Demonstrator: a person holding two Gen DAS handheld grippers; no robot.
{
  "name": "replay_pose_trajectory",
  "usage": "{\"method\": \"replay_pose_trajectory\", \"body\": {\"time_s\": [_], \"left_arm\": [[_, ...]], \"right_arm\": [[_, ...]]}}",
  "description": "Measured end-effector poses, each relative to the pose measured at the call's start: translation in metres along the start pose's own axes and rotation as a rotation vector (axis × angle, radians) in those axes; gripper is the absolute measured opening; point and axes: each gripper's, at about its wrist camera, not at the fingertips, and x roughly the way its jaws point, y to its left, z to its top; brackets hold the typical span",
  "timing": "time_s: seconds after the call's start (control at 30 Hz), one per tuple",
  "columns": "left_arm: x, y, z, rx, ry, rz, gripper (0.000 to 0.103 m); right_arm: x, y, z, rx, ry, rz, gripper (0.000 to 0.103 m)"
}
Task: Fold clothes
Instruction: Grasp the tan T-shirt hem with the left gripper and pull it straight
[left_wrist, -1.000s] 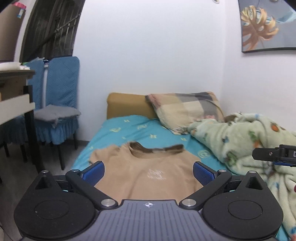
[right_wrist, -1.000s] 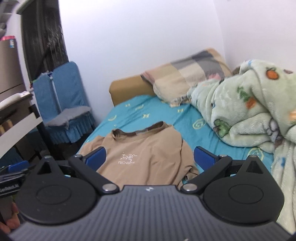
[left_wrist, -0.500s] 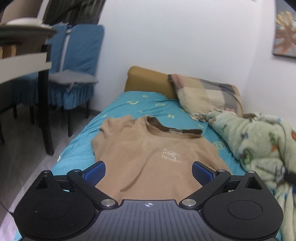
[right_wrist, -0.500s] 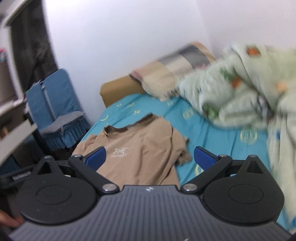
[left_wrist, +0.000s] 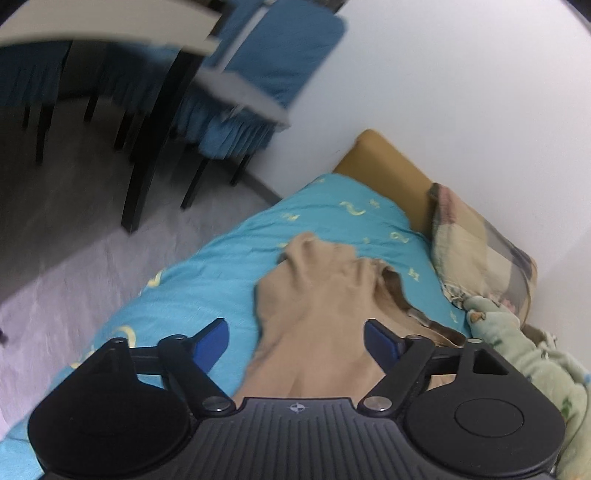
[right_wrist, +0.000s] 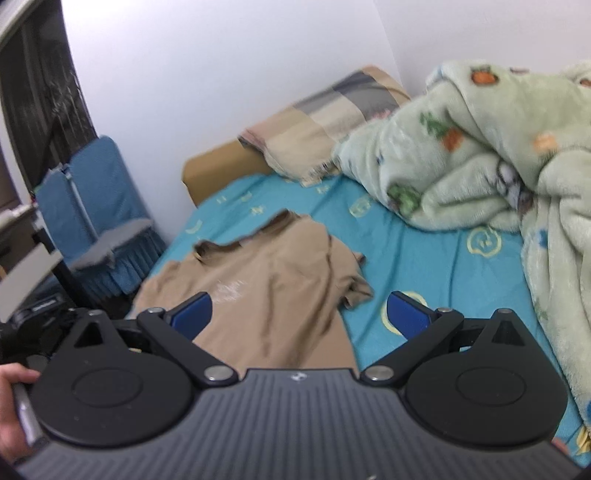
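Observation:
A tan T-shirt (left_wrist: 325, 314) lies spread face up on the teal bed sheet (left_wrist: 207, 280), collar toward the headboard. It also shows in the right wrist view (right_wrist: 266, 284), with a white chest logo and one short sleeve (right_wrist: 351, 284) crumpled on its right. My left gripper (left_wrist: 297, 341) is open and empty, above the shirt's left side near the bed edge. My right gripper (right_wrist: 299, 314) is open and empty, above the shirt's lower right part. Neither touches the cloth.
A green fleece blanket (right_wrist: 498, 158) is heaped on the bed's right side. A plaid pillow (right_wrist: 332, 118) leans on the tan headboard (left_wrist: 384, 166). Blue-covered chairs (left_wrist: 258, 74) and a dark table leg (left_wrist: 147, 158) stand on the floor left of the bed.
Both grippers have moved forward and tilted down over the shirt. The left view has swung left toward the bed edge and floor. Both grippers stay open.

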Motion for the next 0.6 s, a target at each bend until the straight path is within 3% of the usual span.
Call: {"method": "replay_pose_trajectory", "body": {"time_s": [0.2, 0.37, 0.47, 0.5, 0.6], "left_arm": [[0.053, 0.009, 0.009, 0.026, -0.019, 0.004, 0.080], [0.105, 0.004, 0.014, 0.033, -0.014, 0.003, 0.080], [0.133, -0.007, 0.017, 0.118, -0.019, 0.049, 0.078], [0.141, -0.011, 0.017, 0.156, -0.018, 0.063, 0.077], [0.160, -0.023, 0.016, 0.262, -0.005, 0.069, 0.059]], "right_arm": [[0.039, -0.005, -0.008, 0.055, 0.095, 0.036, 0.103], [0.062, 0.000, -0.019, 0.023, 0.131, 0.042, 0.103], [0.074, 0.000, -0.023, 0.014, 0.127, 0.006, 0.103], [0.078, 0.000, -0.024, 0.010, 0.127, -0.004, 0.103], [0.088, 0.002, -0.027, -0.008, 0.137, -0.012, 0.103]]}}
